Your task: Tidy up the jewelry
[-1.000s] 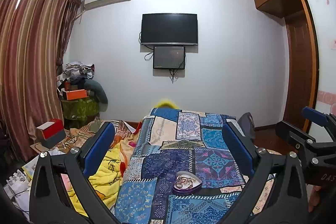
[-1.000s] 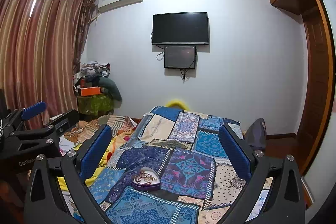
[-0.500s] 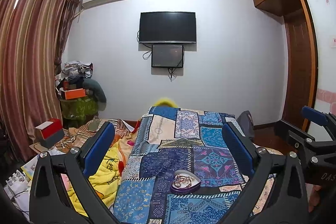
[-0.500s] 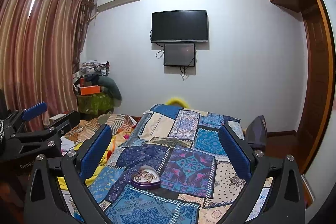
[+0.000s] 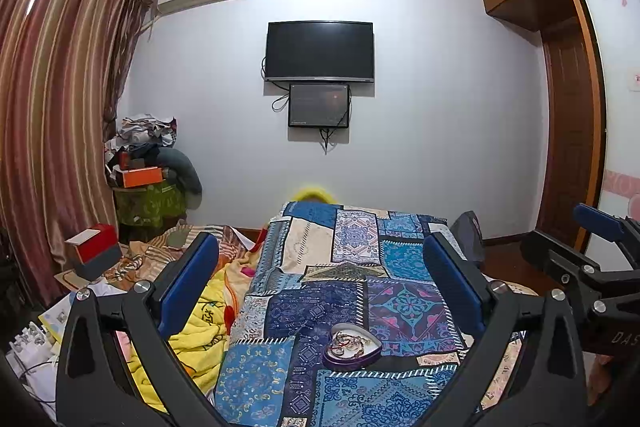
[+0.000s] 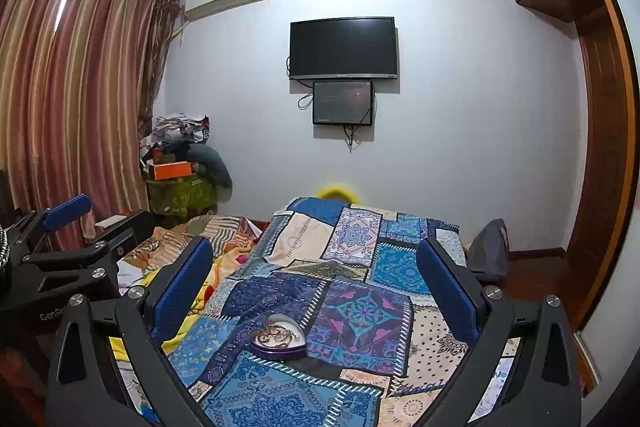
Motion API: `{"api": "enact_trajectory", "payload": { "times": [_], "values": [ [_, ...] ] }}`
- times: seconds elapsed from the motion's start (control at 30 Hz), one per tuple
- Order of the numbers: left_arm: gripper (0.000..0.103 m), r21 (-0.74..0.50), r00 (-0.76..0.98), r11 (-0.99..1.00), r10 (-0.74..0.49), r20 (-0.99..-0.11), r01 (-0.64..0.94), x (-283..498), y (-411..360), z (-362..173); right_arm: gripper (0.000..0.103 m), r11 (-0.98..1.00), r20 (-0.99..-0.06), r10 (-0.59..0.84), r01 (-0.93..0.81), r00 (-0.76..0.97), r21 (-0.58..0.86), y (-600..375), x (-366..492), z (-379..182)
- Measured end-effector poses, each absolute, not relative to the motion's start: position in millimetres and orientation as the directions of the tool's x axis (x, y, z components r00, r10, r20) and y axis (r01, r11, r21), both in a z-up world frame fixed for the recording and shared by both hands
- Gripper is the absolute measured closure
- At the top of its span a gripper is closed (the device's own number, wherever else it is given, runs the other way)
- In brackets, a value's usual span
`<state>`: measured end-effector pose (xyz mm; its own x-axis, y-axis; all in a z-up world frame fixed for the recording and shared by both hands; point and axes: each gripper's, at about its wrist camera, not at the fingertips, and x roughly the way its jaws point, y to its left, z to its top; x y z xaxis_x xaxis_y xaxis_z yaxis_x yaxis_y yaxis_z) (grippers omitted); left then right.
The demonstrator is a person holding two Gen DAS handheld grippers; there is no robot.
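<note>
Ahead of both your tongs the patchwork bedspread (image 5: 340, 291) runs to the far wall, where a dark television (image 5: 320, 51) hangs over a smaller screen (image 5: 319, 105). Off beyond your left gripper (image 5: 320, 287) lie a crumpled yellow blanket (image 5: 200, 331), a red-and-white box (image 5: 93, 245) and a heap of clothes and boxes (image 5: 148, 163) against the striped curtain (image 5: 52, 131). Beyond your right gripper (image 6: 312, 291) stands a wooden wardrobe (image 6: 600, 147), with a dark bag (image 6: 490, 251) at the bed's far corner. The bedspread's left edge drops onto the blanket (its right edge borders bare floor), and the cloth between the fingers is flat and open. Both tongs are spread wide, holding nothing. The heart-shaped purple tray (image 5: 352, 347) with tangled jewelry (image 5: 349, 339) sits on the bedspread below and between the left fingers, slightly right of centre; for the right tongs it lies low and left of centre, touching neither.
</note>
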<state>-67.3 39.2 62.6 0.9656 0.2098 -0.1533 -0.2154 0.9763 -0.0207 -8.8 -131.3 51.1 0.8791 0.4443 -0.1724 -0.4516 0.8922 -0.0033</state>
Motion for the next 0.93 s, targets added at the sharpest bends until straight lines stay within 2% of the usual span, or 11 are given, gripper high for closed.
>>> {"api": "enact_trajectory", "payload": {
  "times": [0.93],
  "values": [
    [0.001, -0.022, 0.97, 0.983, 0.175, -0.17, -0.181, -62.7, 43.1, 58.5, 0.002, 0.897, -0.193, 0.435, -0.442, 0.88, 0.004, -131.2, -1.6, 47.3]
  ]
}}
